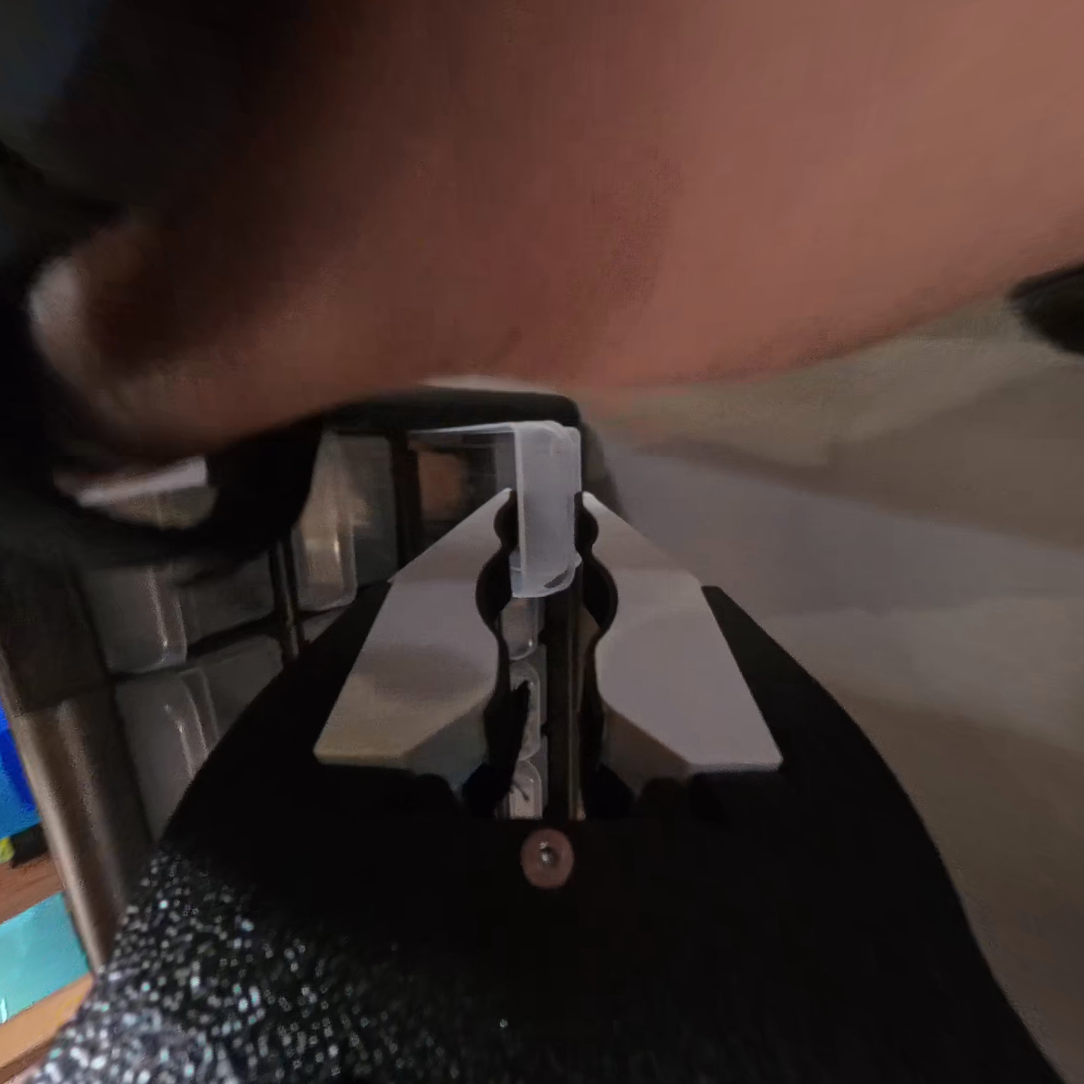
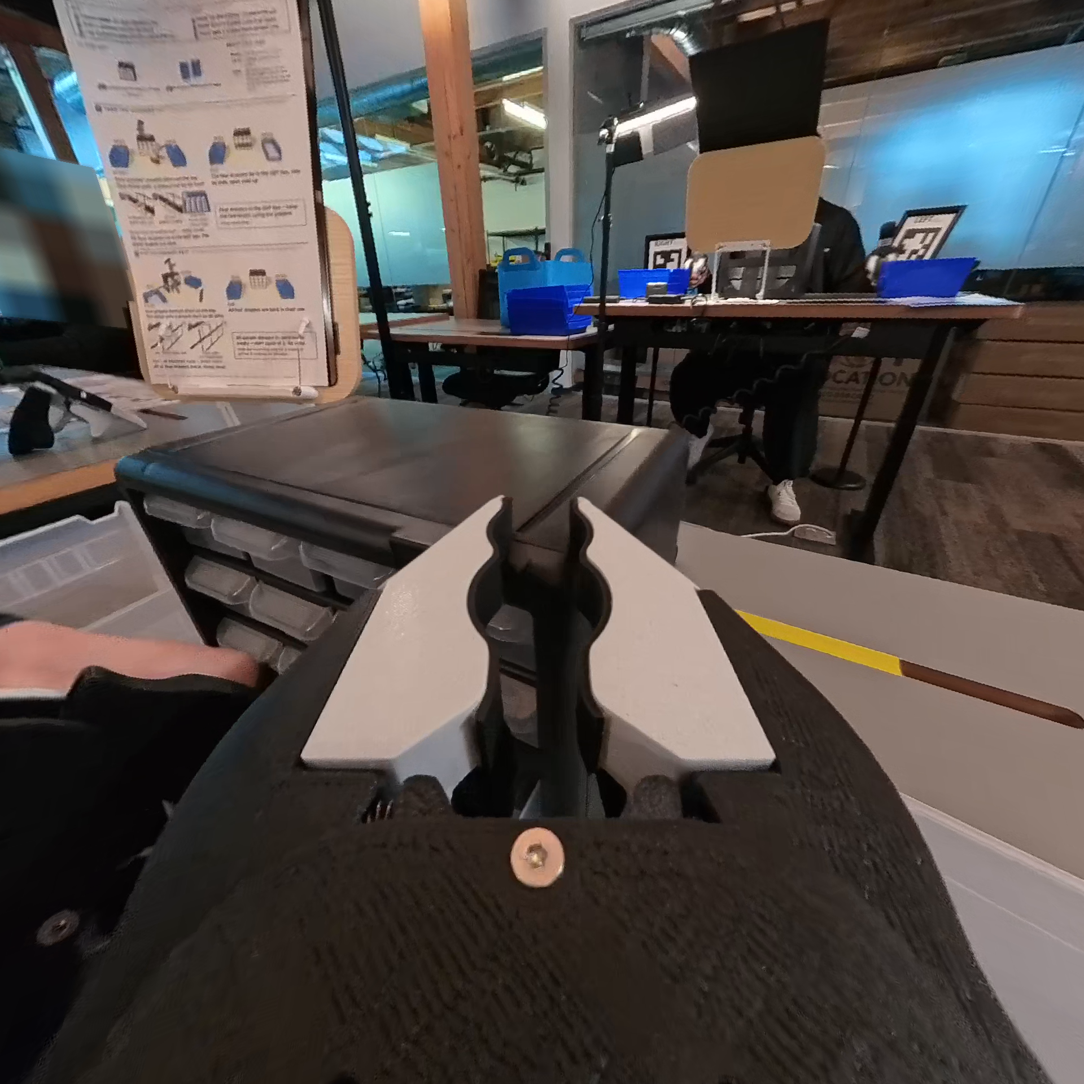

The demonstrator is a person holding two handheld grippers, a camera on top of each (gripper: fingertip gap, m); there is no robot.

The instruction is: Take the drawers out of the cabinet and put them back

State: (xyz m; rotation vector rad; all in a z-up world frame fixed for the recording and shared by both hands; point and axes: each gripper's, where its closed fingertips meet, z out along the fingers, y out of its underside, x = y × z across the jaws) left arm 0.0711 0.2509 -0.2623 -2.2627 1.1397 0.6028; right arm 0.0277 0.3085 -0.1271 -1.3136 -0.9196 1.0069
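Note:
A black cabinet [image 2: 410,446] with rows of clear drawers [image 2: 258,542] stands on the table. My left gripper [image 1: 545,498] is shut on the front of one clear drawer [image 1: 542,516], which sticks out of the cabinet's right-hand column beside an empty slot [image 1: 440,487]. My right gripper [image 2: 539,510] is closed on the cabinet's front right edge near the top, with the black side wall between its fingers. A blurred bare forearm [image 1: 528,205] crosses above the left gripper.
A clear white bin [image 2: 76,569] sits left of the cabinet. An instruction sheet [image 2: 217,193] stands behind it. Grey table surface [image 2: 880,762] lies to the right, with a yellow-taped edge [image 2: 821,645]. A person sits at a far table with blue bins [image 2: 921,275].

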